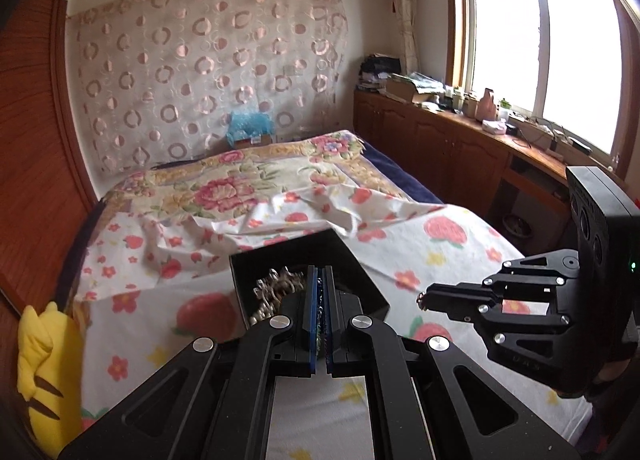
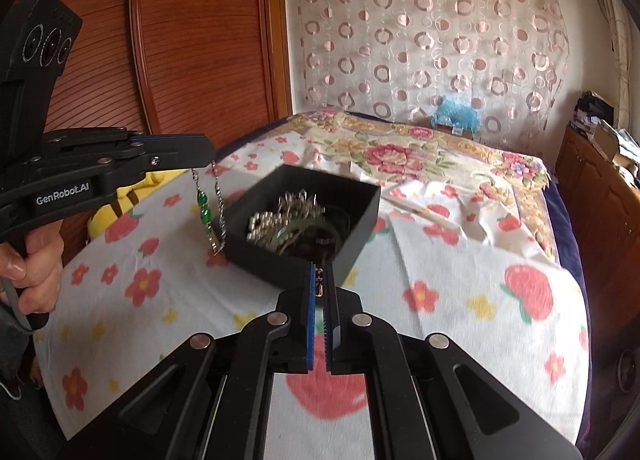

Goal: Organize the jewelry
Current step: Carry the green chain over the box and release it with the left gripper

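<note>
Beside the black jewelry box (on a floral bedspread), the left gripper pinches a green-beaded chain; the right gripper clamps a small pendant.

The left gripper has its fingers closed on a chain with blue-green beads, above the black box. The box stands on the bed and holds silver jewelry. At the right, the right gripper pinches a small piece. A yellow plush toy lies at the left edge.
</note>
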A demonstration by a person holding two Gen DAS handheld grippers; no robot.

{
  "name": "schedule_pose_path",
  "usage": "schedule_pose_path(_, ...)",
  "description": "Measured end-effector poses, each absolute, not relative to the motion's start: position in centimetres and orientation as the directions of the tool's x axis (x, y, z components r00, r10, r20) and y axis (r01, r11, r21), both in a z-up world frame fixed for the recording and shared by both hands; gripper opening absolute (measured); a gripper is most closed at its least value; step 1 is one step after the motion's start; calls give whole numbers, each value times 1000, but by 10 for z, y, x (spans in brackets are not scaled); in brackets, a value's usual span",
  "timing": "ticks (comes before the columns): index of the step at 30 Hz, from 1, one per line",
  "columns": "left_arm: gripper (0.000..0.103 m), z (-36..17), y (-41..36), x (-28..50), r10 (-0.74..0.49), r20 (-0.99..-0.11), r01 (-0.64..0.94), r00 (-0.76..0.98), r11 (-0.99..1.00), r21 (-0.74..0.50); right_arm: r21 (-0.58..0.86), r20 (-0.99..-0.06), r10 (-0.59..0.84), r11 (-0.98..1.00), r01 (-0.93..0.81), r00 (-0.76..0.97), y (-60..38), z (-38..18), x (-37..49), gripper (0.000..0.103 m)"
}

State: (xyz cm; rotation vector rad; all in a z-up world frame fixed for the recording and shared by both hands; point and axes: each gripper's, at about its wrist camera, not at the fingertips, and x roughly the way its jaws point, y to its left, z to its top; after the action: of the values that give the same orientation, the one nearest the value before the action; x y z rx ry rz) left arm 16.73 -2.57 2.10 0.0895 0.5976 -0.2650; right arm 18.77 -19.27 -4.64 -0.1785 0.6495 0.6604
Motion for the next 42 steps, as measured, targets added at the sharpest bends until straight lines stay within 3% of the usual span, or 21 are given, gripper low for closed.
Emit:
schedule_pose_path(31,3,0,7,228,-137,-603,137,786,989,-45,78,-600,527,787,-612,602,-156,-36,258,4)
schedule_pose_path(35,20,0,14,220,-111,-596,109,796,993,-40,81,-603,527,788,-611,599,-152,-43,260,5)
schedule_pose_path(38,25,0,17,211,-90,-592,90,801,996,-30,79,-600,522,793,-605,606,-149,-48,259,5)
schedule_pose_path(42,40,0,22,200,-66,-589,67,805,998,-20,74,-601,509,803,-591,616,-148,-50,256,9)
